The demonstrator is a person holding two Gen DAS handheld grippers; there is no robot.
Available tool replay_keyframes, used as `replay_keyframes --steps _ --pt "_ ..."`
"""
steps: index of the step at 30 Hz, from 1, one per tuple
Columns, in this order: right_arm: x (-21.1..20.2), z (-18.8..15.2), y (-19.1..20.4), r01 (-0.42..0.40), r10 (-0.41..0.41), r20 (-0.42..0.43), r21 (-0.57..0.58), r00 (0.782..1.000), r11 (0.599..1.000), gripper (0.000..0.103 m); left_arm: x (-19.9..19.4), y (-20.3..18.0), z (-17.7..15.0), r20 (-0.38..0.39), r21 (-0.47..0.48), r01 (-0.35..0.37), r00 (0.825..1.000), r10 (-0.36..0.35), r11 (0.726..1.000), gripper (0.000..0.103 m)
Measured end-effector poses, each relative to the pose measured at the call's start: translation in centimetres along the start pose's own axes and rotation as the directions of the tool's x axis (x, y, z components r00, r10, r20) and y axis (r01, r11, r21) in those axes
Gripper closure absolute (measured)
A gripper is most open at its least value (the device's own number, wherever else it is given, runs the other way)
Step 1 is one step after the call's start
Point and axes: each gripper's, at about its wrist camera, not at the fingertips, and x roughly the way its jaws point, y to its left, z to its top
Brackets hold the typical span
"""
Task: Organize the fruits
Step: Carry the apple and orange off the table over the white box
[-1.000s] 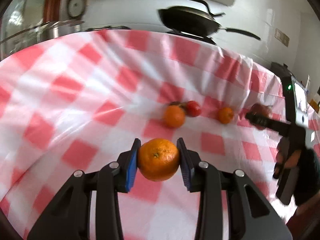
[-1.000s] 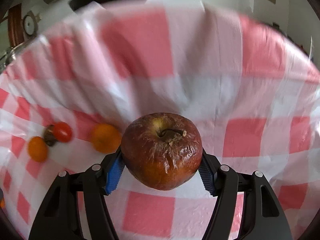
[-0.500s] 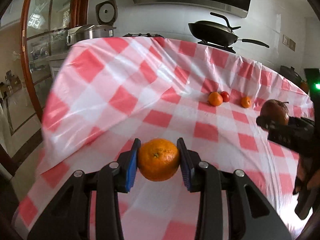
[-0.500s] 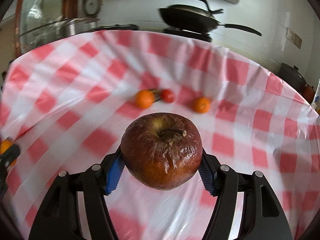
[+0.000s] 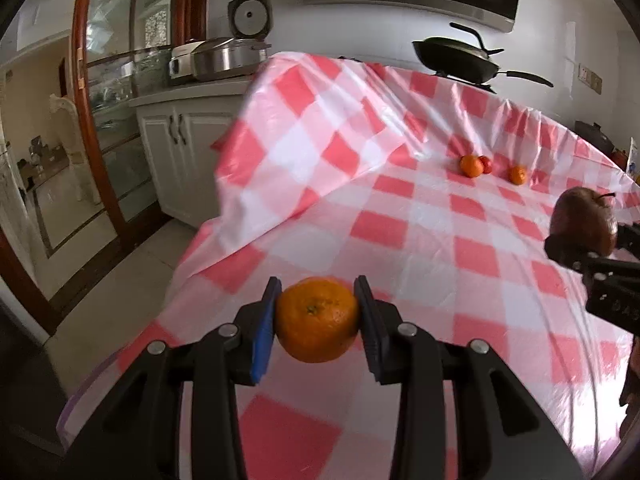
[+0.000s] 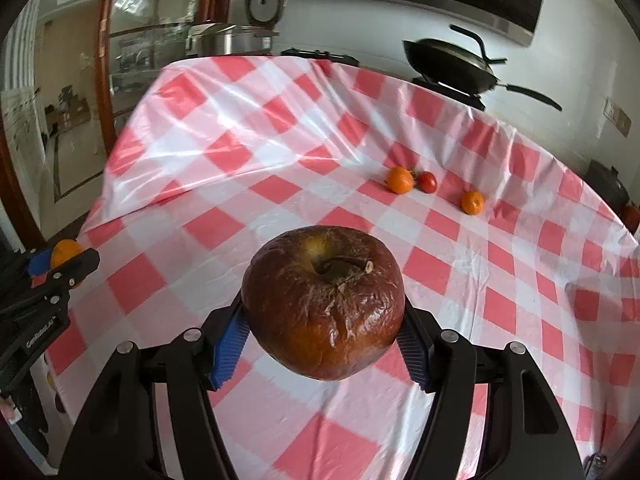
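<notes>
My left gripper (image 5: 317,316) is shut on an orange tangerine (image 5: 317,319), held above the near left part of the checked tablecloth (image 5: 420,248). My right gripper (image 6: 324,320) is shut on a wrinkled brown apple (image 6: 323,300), stem up, over the cloth's near middle. In the left wrist view the apple (image 5: 582,220) shows at the right edge. In the right wrist view the left gripper's tangerine (image 6: 64,252) shows at the left edge. Far back on the cloth lie a tangerine (image 6: 399,180), a small red tomato (image 6: 427,182) and another tangerine (image 6: 472,202).
The red-and-white cloth rises in a fold at the back left (image 5: 320,112). Behind it a black wok (image 6: 448,66) stands on a stove and a steel pot (image 5: 228,58) on a white cabinet (image 5: 176,152). Left of the table the floor (image 5: 100,280) drops away.
Both grippers have pulled back from the far fruits towards the near end of the table, each keeping its fruit. The views now take in the table's left edge, cabinet and floor.
</notes>
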Motion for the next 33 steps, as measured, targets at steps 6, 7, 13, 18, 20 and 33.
replay_keyframes --steps 6,7,13,18,20,33 --pt "-1.3 -0.7 3.2 -0.011 0.011 0.002 -0.063 1.000 0.998 0.038 -1.0 2.7 -2.0 -0.018 -0.007 -0.038 0.999 0.038 0.999 0.065" --pt "-1.5 -0.8 3.8 -0.012 0.013 0.002 -0.077 1.000 0.997 0.038 -1.2 3.0 -2.2 -0.020 -0.008 -0.045 0.999 0.045 0.999 0.065" --pt "-2.6 -1.7 8.8 -0.039 0.040 -0.001 -0.188 0.999 0.981 0.038 -2.7 5.9 -4.1 -0.026 -0.033 -0.078 0.997 0.078 0.996 0.065" --pt "-3.3 -2.7 13.5 -0.106 0.104 -0.024 -0.282 0.994 0.954 0.038 -3.8 9.1 -6.3 -0.052 -0.071 -0.116 0.992 0.113 0.991 0.065" --pt "-3.4 -3.1 15.4 -0.132 0.127 -0.036 -0.316 0.991 0.940 0.038 -4.0 10.3 -7.1 -0.065 -0.091 -0.131 0.990 0.125 0.987 0.065" --pt "-5.8 -6.8 26.7 -0.378 0.359 -0.139 -0.502 0.923 0.778 0.038 -4.3 18.2 -12.8 -0.174 -0.191 -0.257 0.959 0.225 0.947 0.065"
